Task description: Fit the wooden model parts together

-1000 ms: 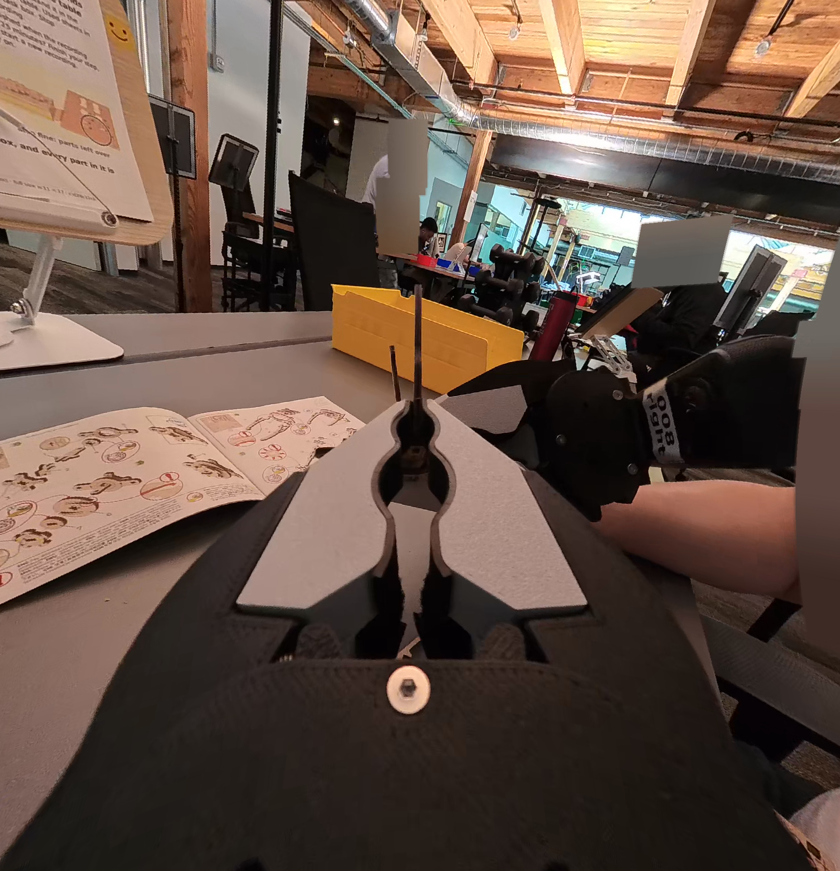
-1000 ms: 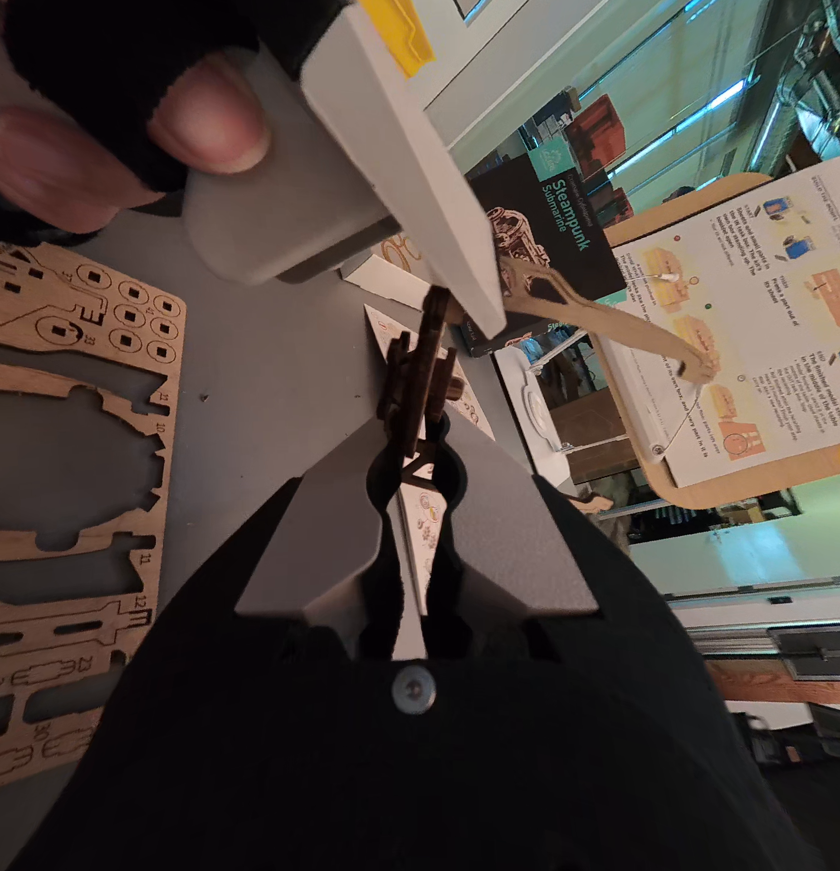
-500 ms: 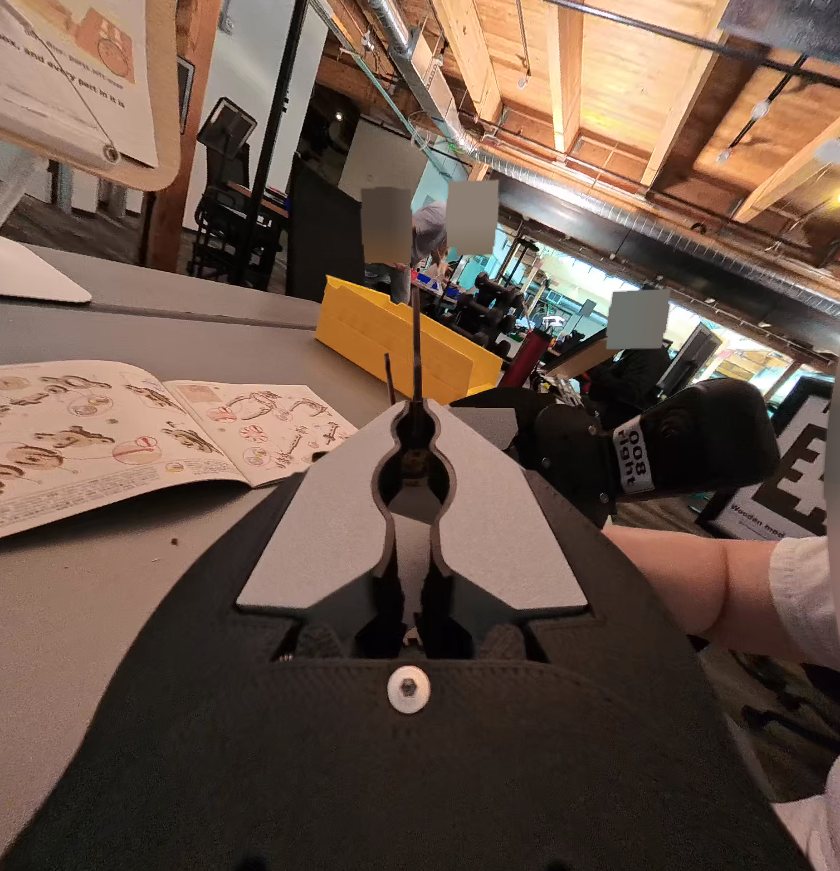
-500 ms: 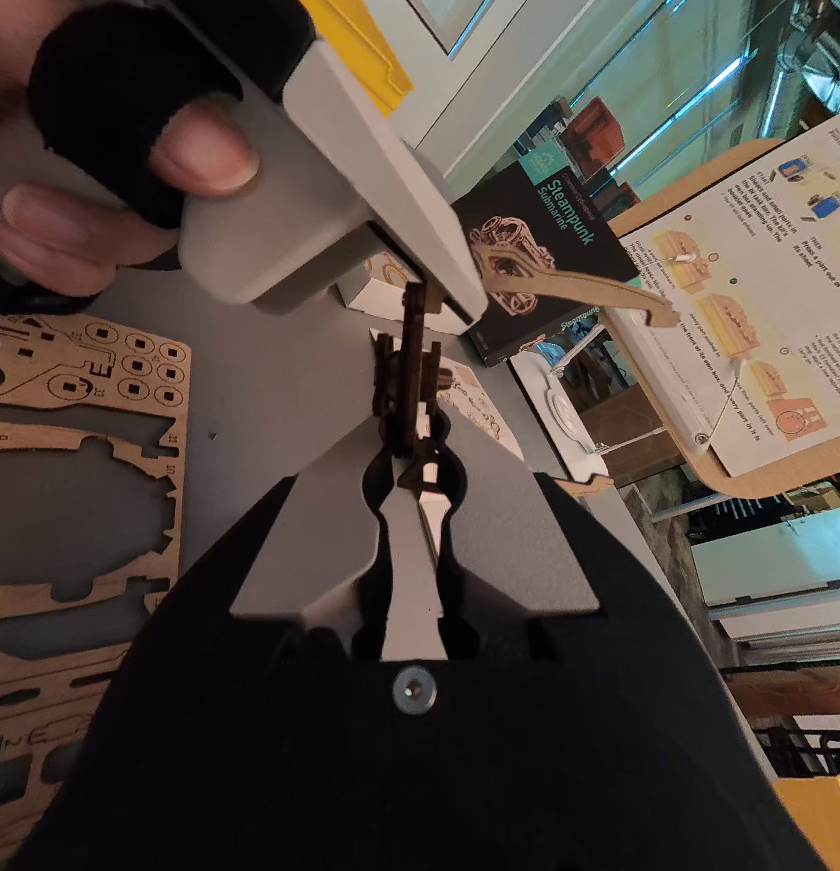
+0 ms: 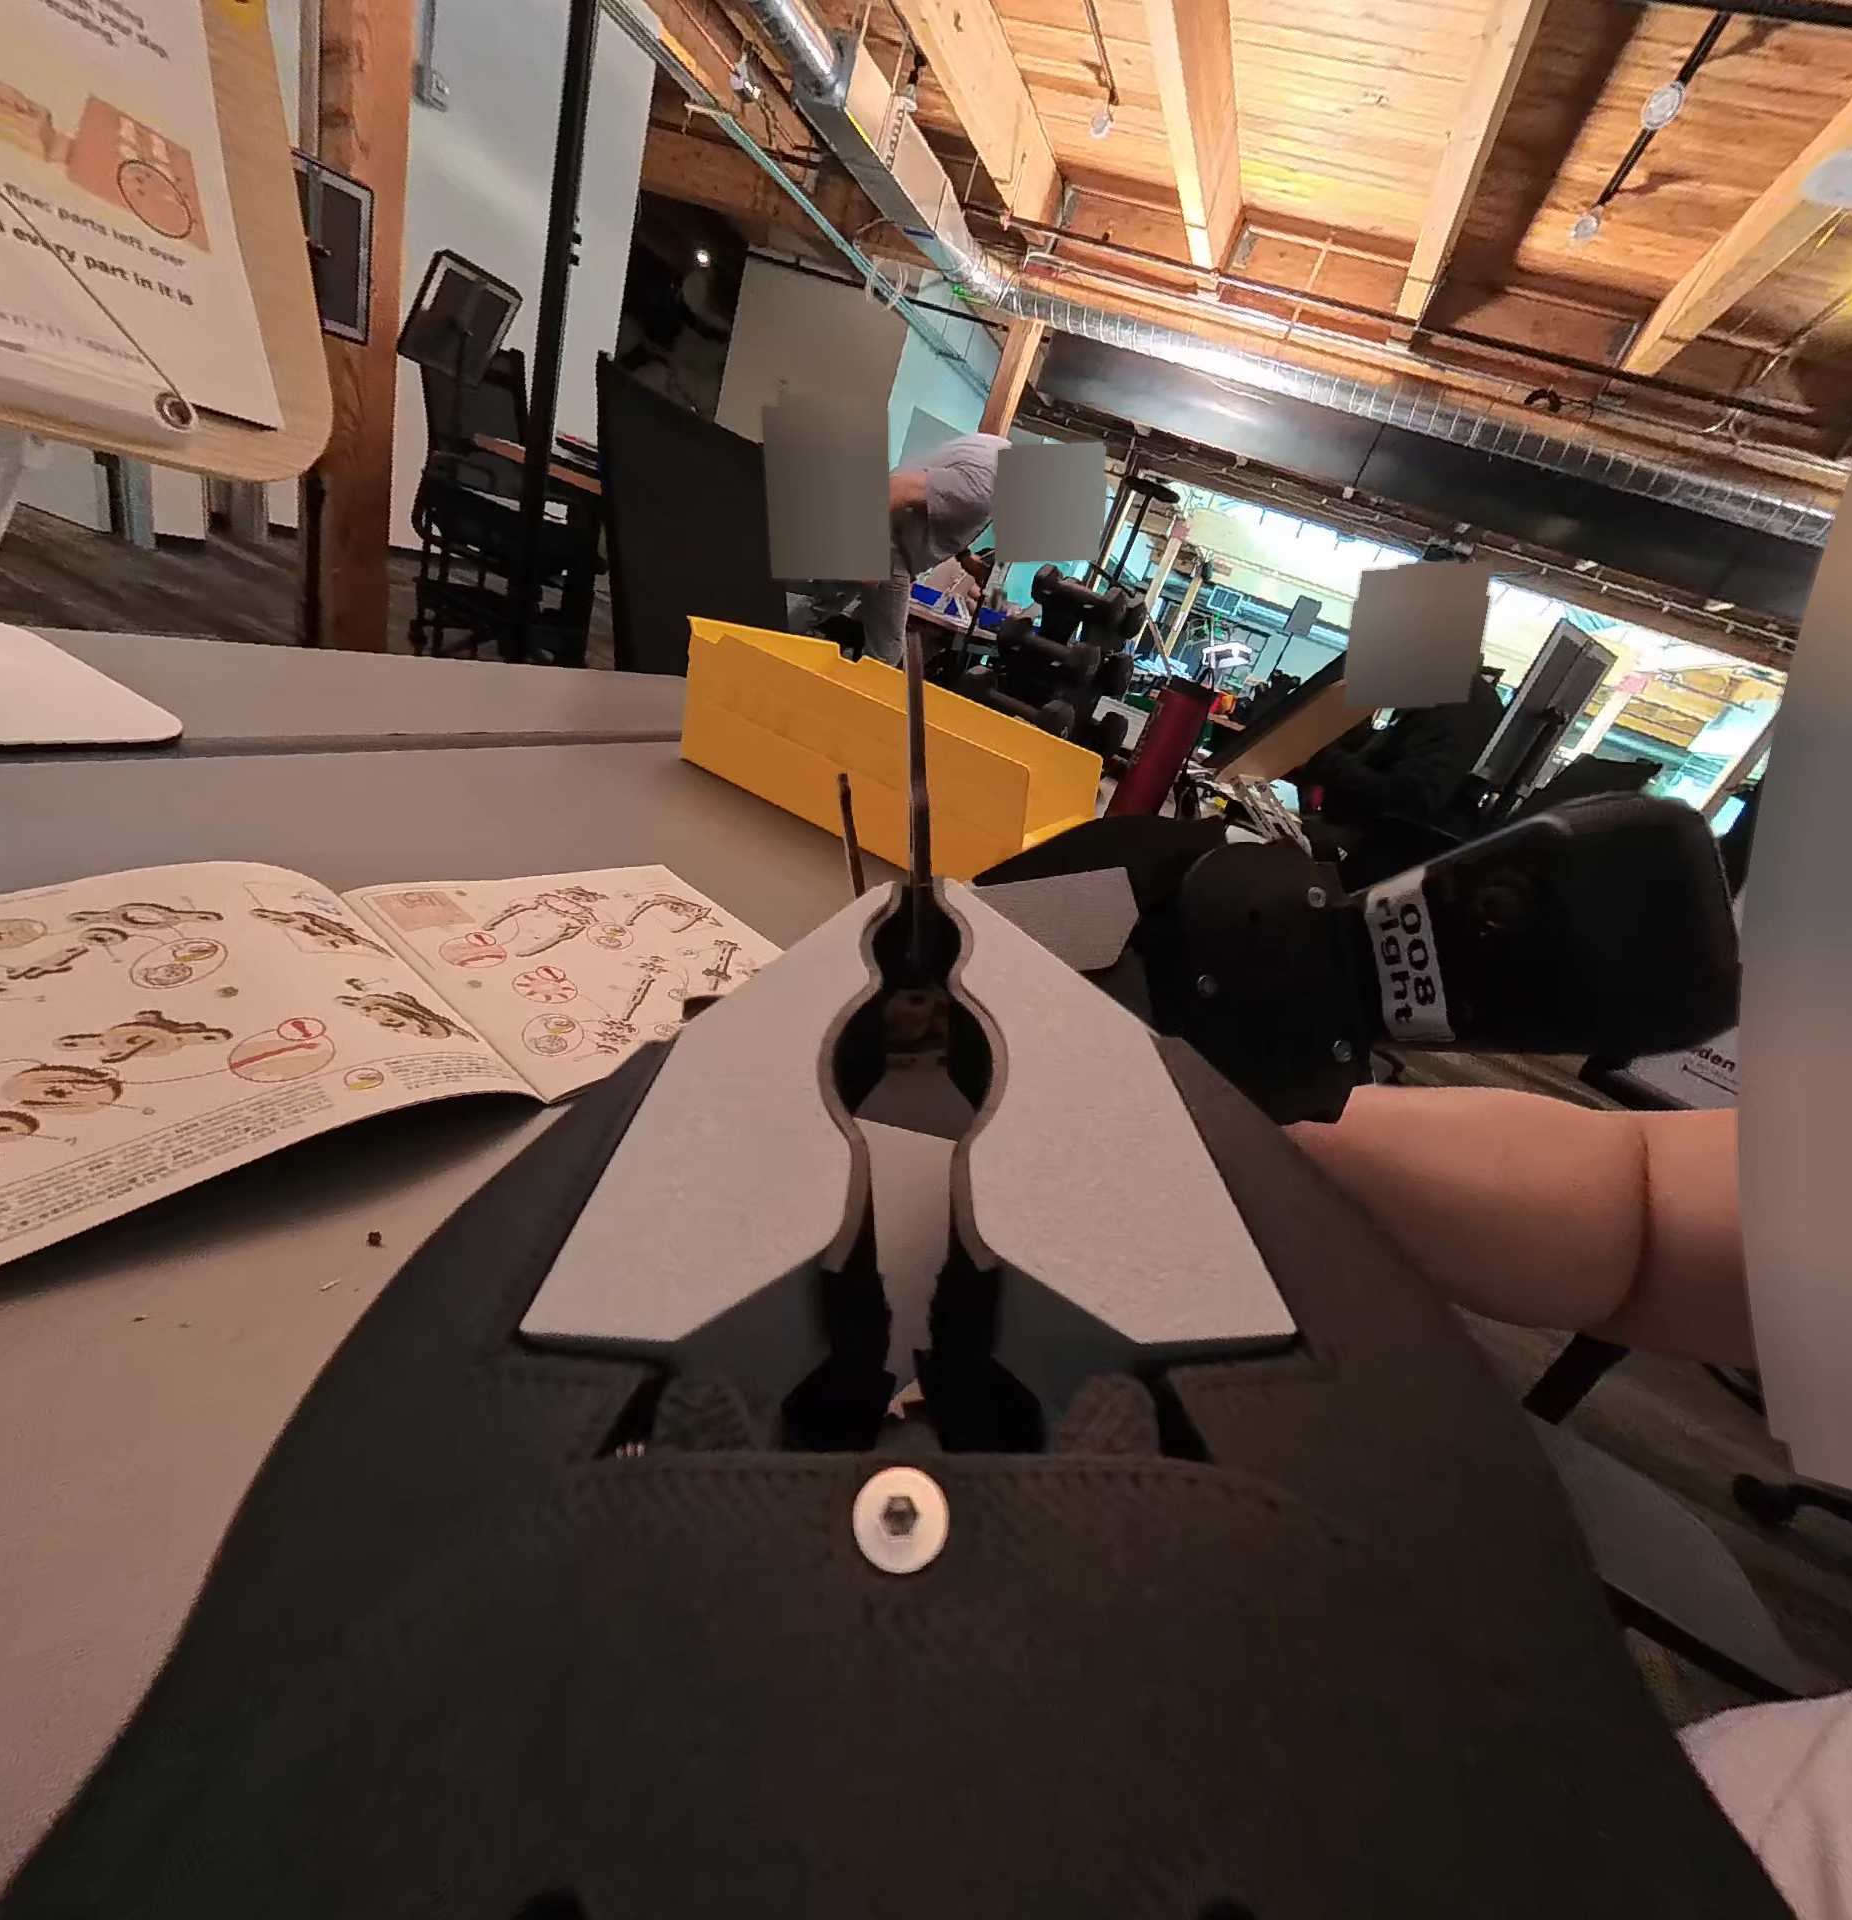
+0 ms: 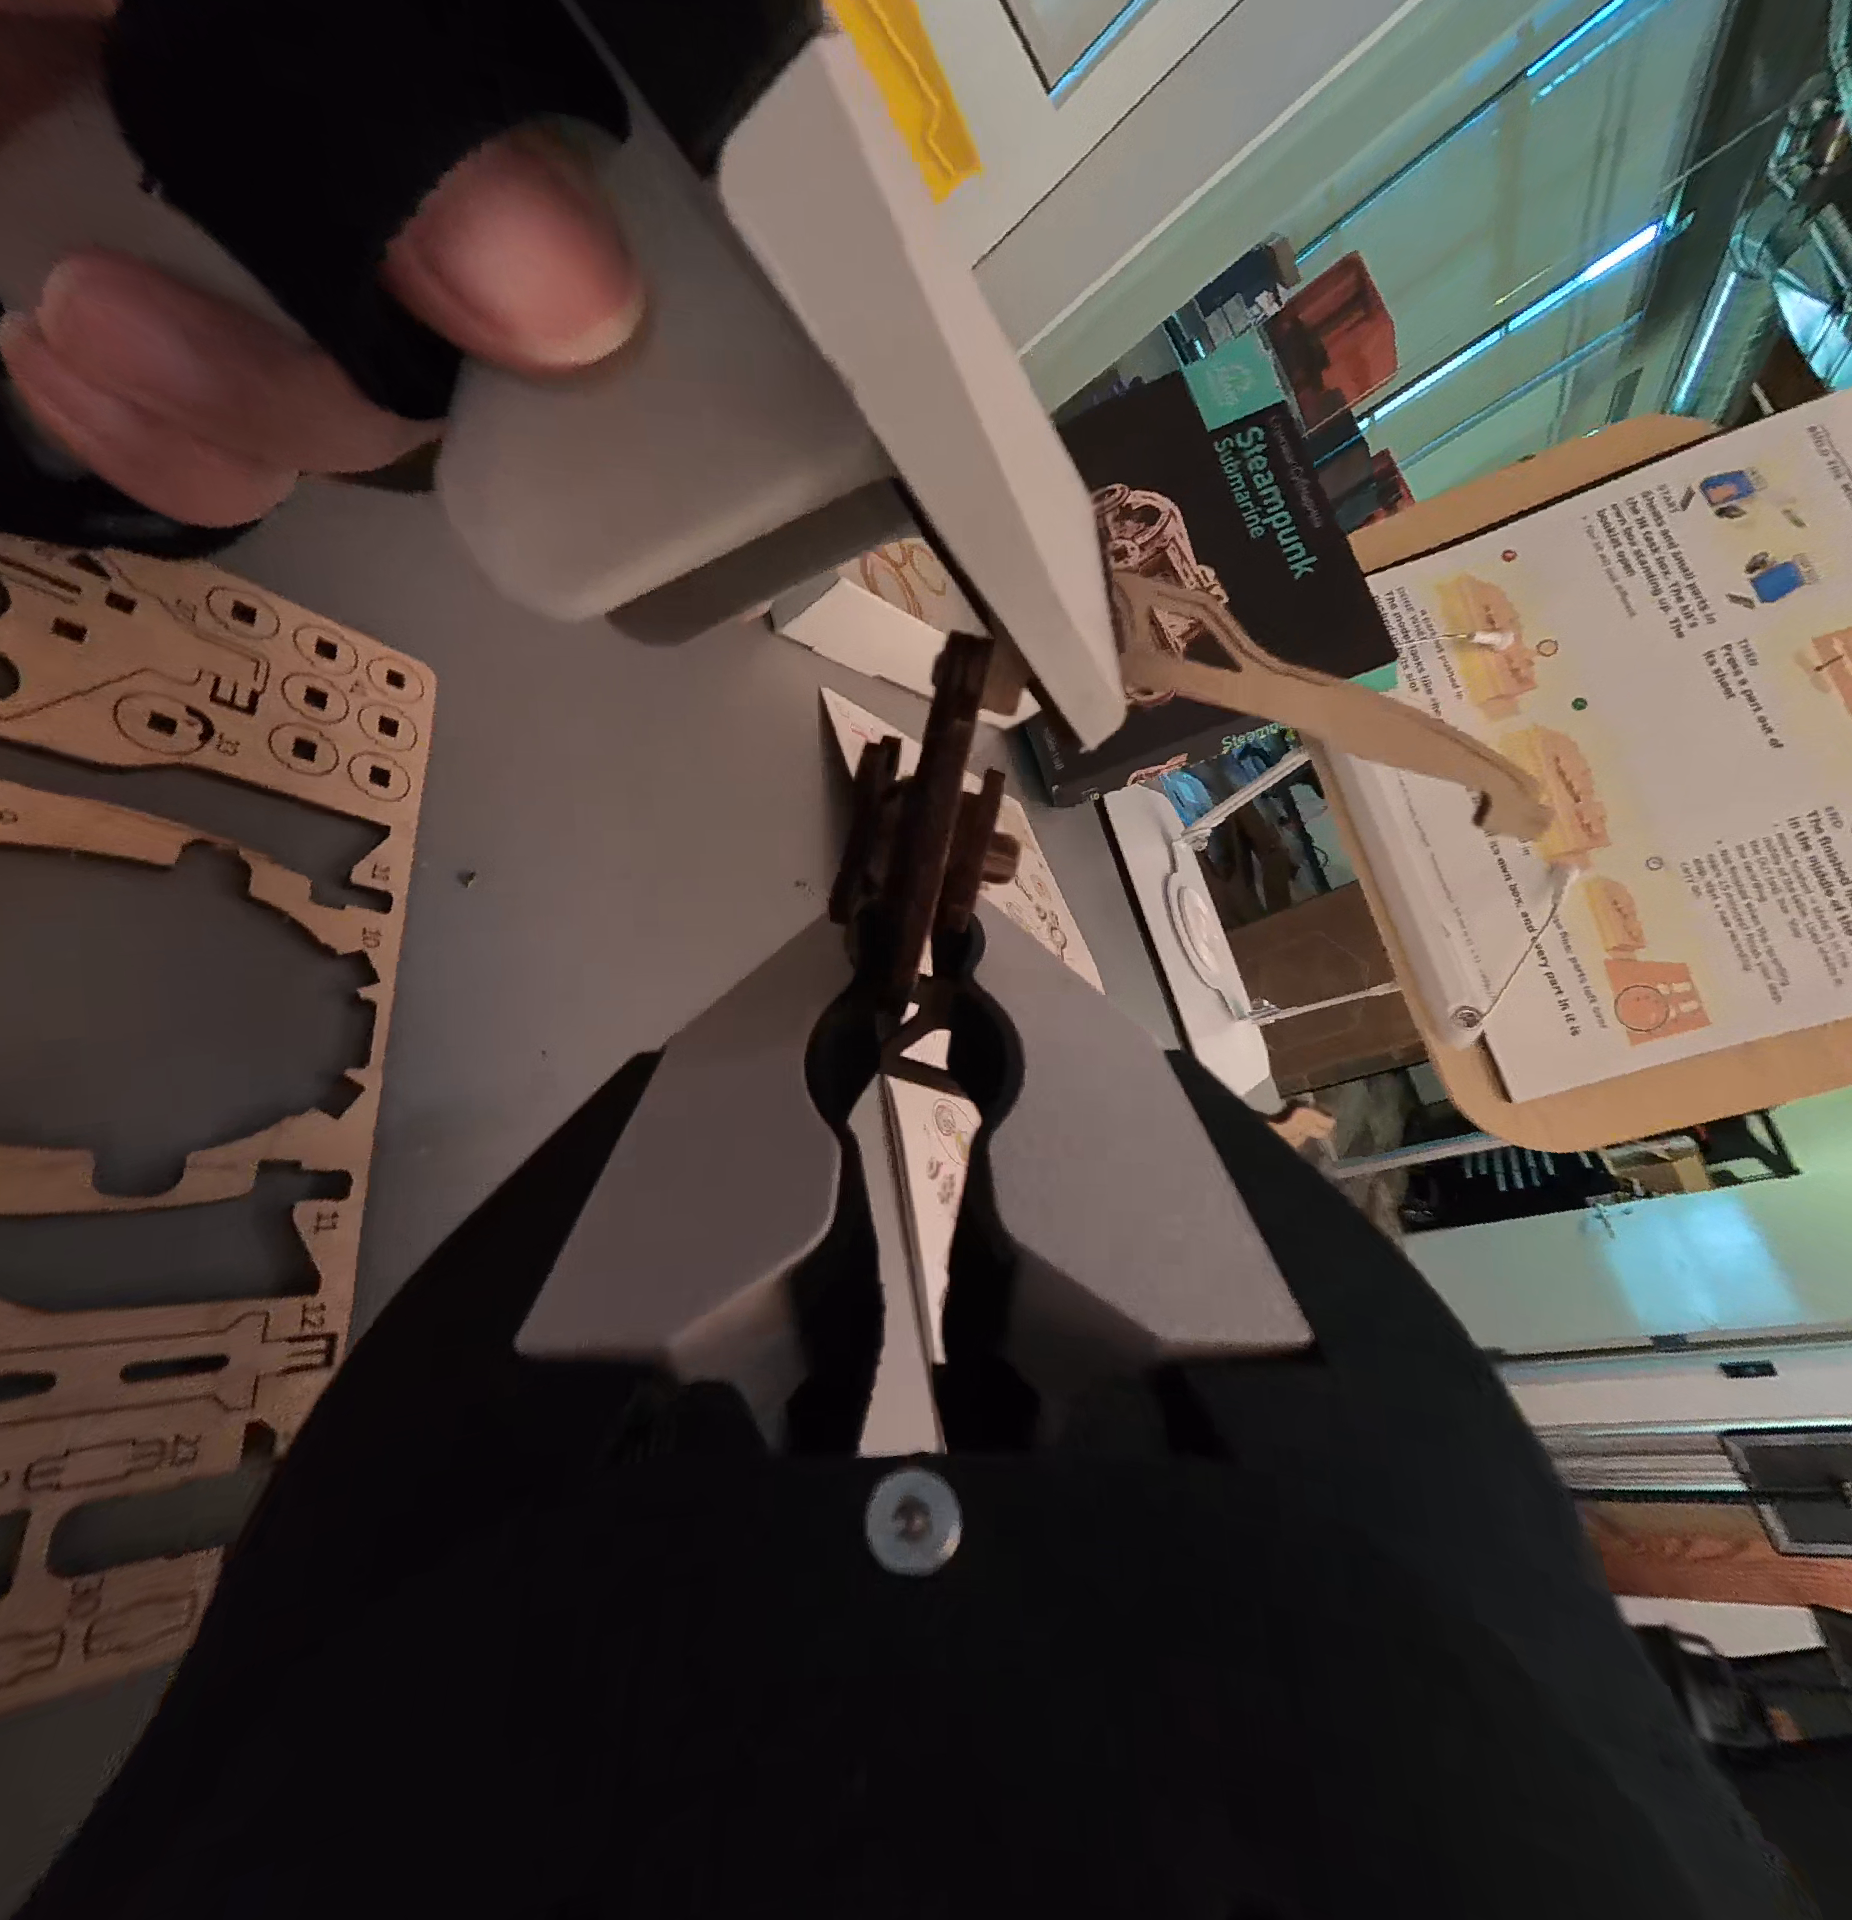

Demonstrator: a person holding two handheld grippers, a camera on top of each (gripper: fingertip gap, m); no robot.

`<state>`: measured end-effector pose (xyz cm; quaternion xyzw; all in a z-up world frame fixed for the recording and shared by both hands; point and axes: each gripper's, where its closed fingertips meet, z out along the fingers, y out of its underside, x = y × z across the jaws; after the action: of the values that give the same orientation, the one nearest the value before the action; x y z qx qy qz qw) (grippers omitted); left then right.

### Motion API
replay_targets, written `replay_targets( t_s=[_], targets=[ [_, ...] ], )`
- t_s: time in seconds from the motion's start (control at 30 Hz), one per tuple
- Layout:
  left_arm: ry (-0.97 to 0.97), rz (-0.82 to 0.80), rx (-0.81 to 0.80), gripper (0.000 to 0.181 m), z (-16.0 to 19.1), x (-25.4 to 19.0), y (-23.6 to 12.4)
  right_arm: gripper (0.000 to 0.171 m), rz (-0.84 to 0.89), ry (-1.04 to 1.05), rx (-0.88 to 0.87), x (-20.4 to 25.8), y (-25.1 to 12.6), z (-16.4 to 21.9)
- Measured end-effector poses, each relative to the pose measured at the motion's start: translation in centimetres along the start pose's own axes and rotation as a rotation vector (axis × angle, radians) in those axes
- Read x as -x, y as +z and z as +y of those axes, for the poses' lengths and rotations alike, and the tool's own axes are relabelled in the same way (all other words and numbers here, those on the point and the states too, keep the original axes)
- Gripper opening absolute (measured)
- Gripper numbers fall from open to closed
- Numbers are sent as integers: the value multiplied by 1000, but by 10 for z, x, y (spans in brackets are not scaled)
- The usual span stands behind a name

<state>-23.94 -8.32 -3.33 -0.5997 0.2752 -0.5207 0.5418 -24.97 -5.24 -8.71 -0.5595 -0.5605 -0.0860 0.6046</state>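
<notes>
My left gripper [image 5: 914,891] is shut on a thin wooden part [image 5: 916,758], seen edge-on and sticking up past the tips. In the right wrist view this is a long curved wooden arm [image 6: 1317,717] held by the left gripper's grey fingers [image 6: 953,416]. My right gripper [image 6: 917,935] is shut on a small dark wooden sub-assembly [image 6: 927,821]. Its top end meets the base of the arm, right at the left fingertips. The right gripper [image 5: 1254,956] also shows close on the right in the left wrist view.
Laser-cut wooden sheets [image 6: 174,935] lie on the grey table [image 6: 610,810] at the left. An open instruction booklet [image 5: 278,997] lies left of the grippers, with a yellow bin [image 5: 880,748] behind. A dark model box [image 6: 1244,551] and an instruction board on a stand [image 6: 1680,779] stand beyond. There is about 6 cm between the tips of the two grippers.
Both grippers have stayed shut and pressed together. The pair has shifted and tilted a little, and the long arm now points slightly lower in the right wrist view.
</notes>
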Motion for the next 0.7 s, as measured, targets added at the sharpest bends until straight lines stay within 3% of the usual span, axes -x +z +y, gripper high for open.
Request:
replay_targets(
  t_s=[0.17,0.33,0.7],
  targets=[
    [-5,-11,13,0,3,3,0,5,29,-87,48,-3,0,4],
    [-88,-23,-20,0,-2,12,-2,8,-29,98,-23,-5,4,-1],
    [-239,16,-98,0,-13,21,-8,27,91,-32,-146,-15,-7,-17]
  ],
)
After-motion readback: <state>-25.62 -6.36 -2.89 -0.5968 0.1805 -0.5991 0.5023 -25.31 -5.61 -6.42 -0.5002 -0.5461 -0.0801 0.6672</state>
